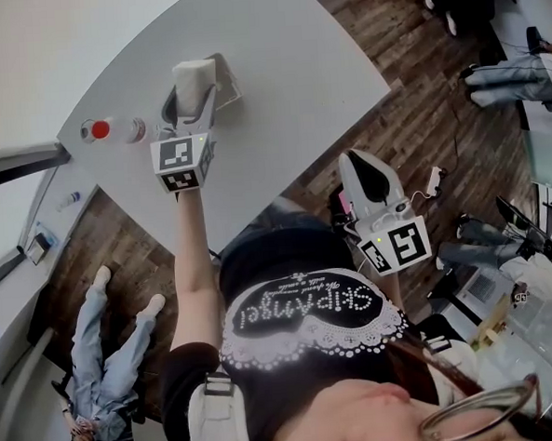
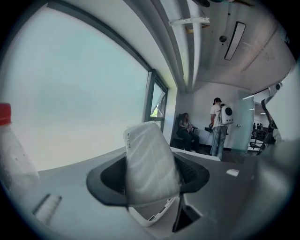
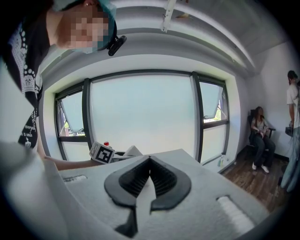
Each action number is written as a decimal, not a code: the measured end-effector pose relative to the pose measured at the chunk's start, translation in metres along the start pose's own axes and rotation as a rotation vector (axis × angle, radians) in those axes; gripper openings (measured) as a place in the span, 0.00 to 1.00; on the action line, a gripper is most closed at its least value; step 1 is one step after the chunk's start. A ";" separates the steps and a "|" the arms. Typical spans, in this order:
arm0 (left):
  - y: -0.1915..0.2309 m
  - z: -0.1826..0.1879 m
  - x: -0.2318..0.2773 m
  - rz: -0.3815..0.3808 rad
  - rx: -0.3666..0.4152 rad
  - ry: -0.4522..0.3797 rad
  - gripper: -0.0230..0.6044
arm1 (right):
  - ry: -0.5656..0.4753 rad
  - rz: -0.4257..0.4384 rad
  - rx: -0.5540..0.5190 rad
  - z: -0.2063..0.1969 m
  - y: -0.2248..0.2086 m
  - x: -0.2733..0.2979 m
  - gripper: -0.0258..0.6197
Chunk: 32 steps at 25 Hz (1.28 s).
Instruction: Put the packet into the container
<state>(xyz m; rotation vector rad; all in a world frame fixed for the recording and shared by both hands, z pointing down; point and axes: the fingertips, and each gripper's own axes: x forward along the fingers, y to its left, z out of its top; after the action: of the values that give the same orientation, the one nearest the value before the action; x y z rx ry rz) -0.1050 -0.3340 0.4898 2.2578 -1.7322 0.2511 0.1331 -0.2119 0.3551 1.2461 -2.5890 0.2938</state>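
Closest in, the right gripper (image 3: 149,161) hangs by the body with its jaws shut and nothing between them. Out over the desk (image 1: 288,112), the left gripper (image 1: 191,108) has its jaws clamped wide on the packet (image 2: 150,164), pinching it across its lower half while the rounded top sticks out past the tips. That packet looks light and soft, a puffy white pouch that would give under pressure, and its film could be slick. A broad hold on the flat faces, as here, seems the safe grip; squeeze harder and it may buckle or pop. Just beyond and under it sits the container (image 1: 228,81), a shallow pale tray, with the packet held at its near rim and not yet inside. What shows of the inside looks empty. Off to the side stands a red-capped bottle (image 1: 112,130).
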 end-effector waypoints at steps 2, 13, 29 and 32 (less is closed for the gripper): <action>0.001 -0.006 0.005 -0.004 0.005 0.015 0.48 | 0.002 -0.002 0.001 0.000 0.000 0.001 0.04; -0.001 -0.026 0.025 -0.012 -0.006 0.071 0.48 | 0.012 -0.006 0.004 0.000 -0.001 0.004 0.04; 0.001 -0.059 0.044 0.033 0.010 0.206 0.48 | 0.024 -0.014 0.011 -0.002 -0.002 0.004 0.04; 0.002 -0.064 0.045 0.044 0.020 0.229 0.49 | 0.025 -0.014 0.013 -0.002 -0.003 0.005 0.04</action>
<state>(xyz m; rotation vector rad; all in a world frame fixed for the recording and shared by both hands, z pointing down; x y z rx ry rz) -0.0927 -0.3548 0.5645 2.1113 -1.6672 0.5175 0.1325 -0.2163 0.3587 1.2568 -2.5601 0.3221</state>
